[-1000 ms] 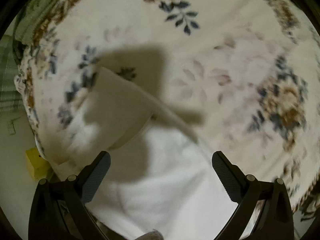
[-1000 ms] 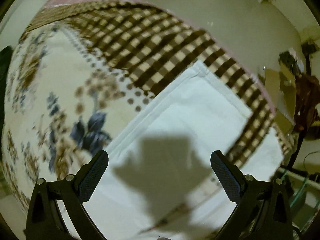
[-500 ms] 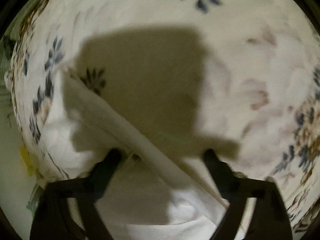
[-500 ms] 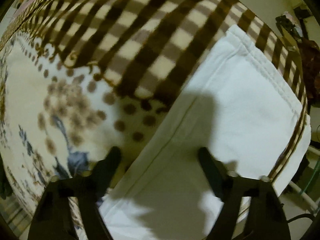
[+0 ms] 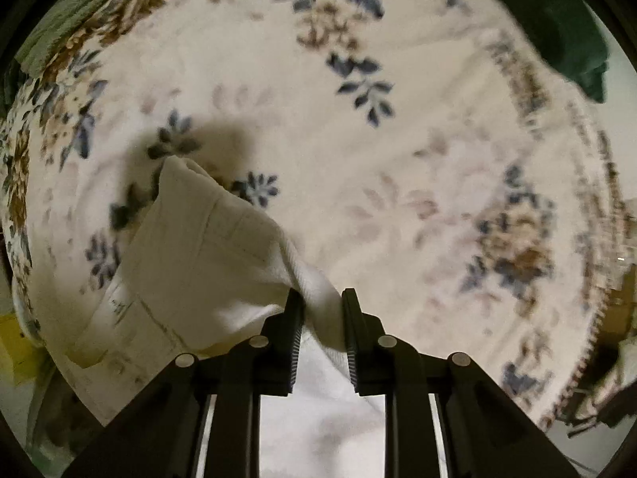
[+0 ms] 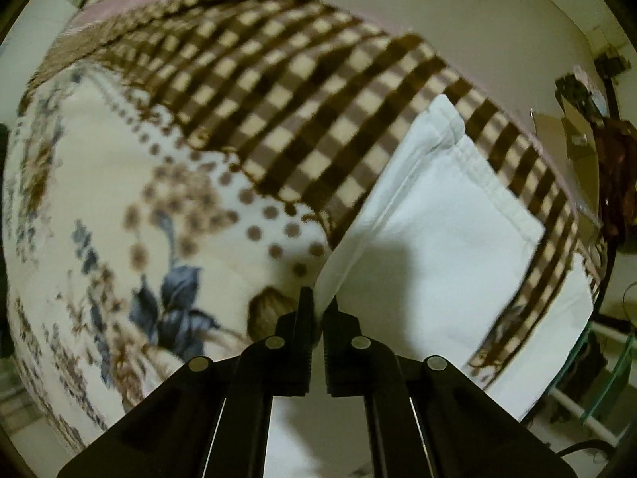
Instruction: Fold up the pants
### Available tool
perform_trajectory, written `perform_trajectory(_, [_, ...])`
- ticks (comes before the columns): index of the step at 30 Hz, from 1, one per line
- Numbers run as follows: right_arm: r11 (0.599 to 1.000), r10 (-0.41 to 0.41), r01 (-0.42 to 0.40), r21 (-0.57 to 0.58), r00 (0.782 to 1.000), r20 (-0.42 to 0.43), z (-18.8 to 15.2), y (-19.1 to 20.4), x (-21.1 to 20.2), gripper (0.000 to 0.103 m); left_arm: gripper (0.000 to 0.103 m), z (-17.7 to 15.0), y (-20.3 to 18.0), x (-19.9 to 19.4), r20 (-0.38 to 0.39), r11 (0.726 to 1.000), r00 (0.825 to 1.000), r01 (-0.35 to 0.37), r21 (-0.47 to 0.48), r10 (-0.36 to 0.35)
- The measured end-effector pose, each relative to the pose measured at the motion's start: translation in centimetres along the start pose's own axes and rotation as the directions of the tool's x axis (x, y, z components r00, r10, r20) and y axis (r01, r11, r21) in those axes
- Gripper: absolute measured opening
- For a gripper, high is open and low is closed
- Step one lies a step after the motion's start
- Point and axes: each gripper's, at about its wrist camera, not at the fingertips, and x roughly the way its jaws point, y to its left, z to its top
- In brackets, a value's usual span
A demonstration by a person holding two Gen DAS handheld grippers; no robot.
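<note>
both sets of jaws are clamped on the pants (image 5: pixel 207 263): the left gripper (image 5: pixel 323 302) pinches a thick rolled fold of white cloth, and the right gripper (image 6: pixel 318 310) bites a thin edge along the side of a leg (image 6: pixel 438 231). the pants lie across the blanket (image 5: pixel 398 151) on what looks like a bed, lifted a little at both held points, the rest resting flat. the cloth is soft, white and fairly thick, with a stitched hem at the leg end and visible seams near the left jaws; it should be light, limp and quick to sag between the two grips, so edges and seams are the best places to hold. the blanket is fleecy, cream with blue and brown flowers, turning to a brown check border. a dark green cloth (image 5: pixel 569 40) sits at its far edge.
</note>
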Motion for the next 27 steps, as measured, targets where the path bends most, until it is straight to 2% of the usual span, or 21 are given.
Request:
perform_trajectory(2, [1.0,0.025,-0.025,-0.009,0.999,0.029,-0.9,-0.5,-2.2,0.004,0.016,-1.2,1.4,-2.4,0.02,0.999,0.998,0.051,0.014,-0.052])
perform_trajectory(4, [0.998,0.064,-0.063,-0.017,0.996,0.062,-1.8,-1.7,-4.7,0.004,0.016,-3.8,1.0,-4.4,0.034,0.996,0.996,0.087,0.026,-0.088])
perform_trajectory(6, [0.995,0.096,-0.094,-0.027,0.991,0.092,-1.9,-4.1,-7.6,0.004,0.016,-5.3,2.1,-6.8,0.043,0.99,0.99,0.135,0.031,-0.136])
perform_trajectory(9, [0.991,0.135,-0.13,-0.042,0.981,0.137,-4.4,-7.4,-11.4,0.004,0.016,-7.6,3.5,-8.8,0.051,0.982,0.981,0.182,0.048,-0.185])
perform_trajectory(11, [0.989,0.146,-0.139,-0.051,0.975,0.166,-6.3,-10.5,-13.9,0.004,0.016,-9.2,5.2,-10.3,0.05,0.976,0.977,0.205,0.079,-0.209])
perform_trajectory(14, [0.99,0.137,-0.128,-0.059,0.969,0.206,-9.2,-14.8,-15.8,0.004,0.016,-12.2,8.1,-11.0,0.049,0.967,0.976,0.2,0.155,-0.21])
perform_trajectory(17, [0.993,0.115,-0.106,-0.049,0.97,0.212,-11.9,-19.4,-15.1,0.004,0.016,-15.1,10.9,-10.0,0.047,0.962,0.985,0.153,0.226,-0.168])
perform_trajectory(19, [0.996,0.088,-0.082,-0.04,0.977,0.196,-13.3,-22.5,-13.2,0.004,0.016,-16.6,13.0,-8.3,0.034,0.963,0.989,0.132,0.236,-0.144])
perform_trajectory(24, [0.999,0.044,-0.046,0.02,0.992,0.117,-16.4,-30.0,-6.5,0.004,0.016,-20.0,18.2,-1.9,-0.037,0.983,0.998,0.054,0.173,-0.048])
perform_trajectory(27, [0.998,0.038,-0.041,0.037,0.995,0.089,-17.6,-32.9,-3.0,0.004,0.017,-21.6,20.1,1.4,-0.063,0.988,0.998,0.016,0.155,-0.006])
